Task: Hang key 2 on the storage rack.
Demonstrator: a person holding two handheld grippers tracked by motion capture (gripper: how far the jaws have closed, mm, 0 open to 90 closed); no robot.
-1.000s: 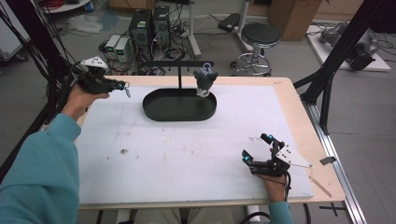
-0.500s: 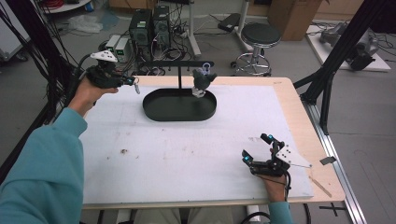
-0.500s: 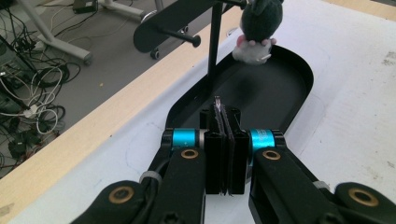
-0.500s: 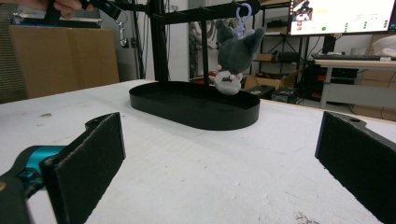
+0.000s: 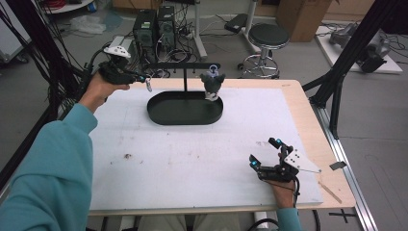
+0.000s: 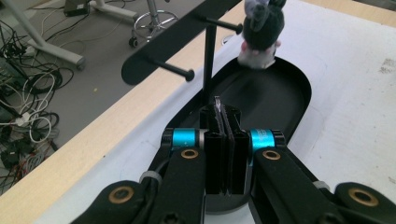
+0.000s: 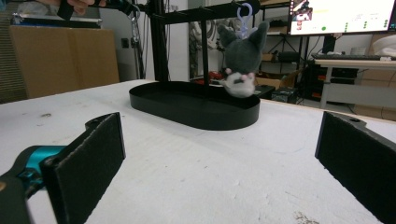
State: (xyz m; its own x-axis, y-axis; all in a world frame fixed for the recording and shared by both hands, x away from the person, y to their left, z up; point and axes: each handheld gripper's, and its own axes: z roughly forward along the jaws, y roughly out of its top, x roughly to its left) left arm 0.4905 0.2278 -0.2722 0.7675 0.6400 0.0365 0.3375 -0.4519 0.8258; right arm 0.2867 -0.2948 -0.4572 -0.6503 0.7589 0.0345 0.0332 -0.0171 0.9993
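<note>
Tray: black oval tray (image 5: 184, 115), upper centre of the high view, apparently bare inside.
Plush: grey plush toy (image 5: 211, 84) hanging from the stand's crossbar (image 5: 180, 65) above the tray's right end.
Left tongs (image 5: 144, 80): closed on a thin metal piece (image 6: 217, 106), possibly a keyring, upper left.
Right tongs (image 5: 263, 155): open, holding nothing, lower right on the bench (image 5: 192, 163).

Left gripper (image 6: 223, 122): jaws pressed together, thin metal clasp (image 6: 217, 106) pinched between the pads. Black oval tray (image 6: 299, 93) just beyond, on white table (image 6: 355, 112). Upright post carrying crossbar (image 6: 175, 37) with pegs. Grey plush toy (image 6: 262, 28) hanging from one peg, over the tray's far end.
</note>
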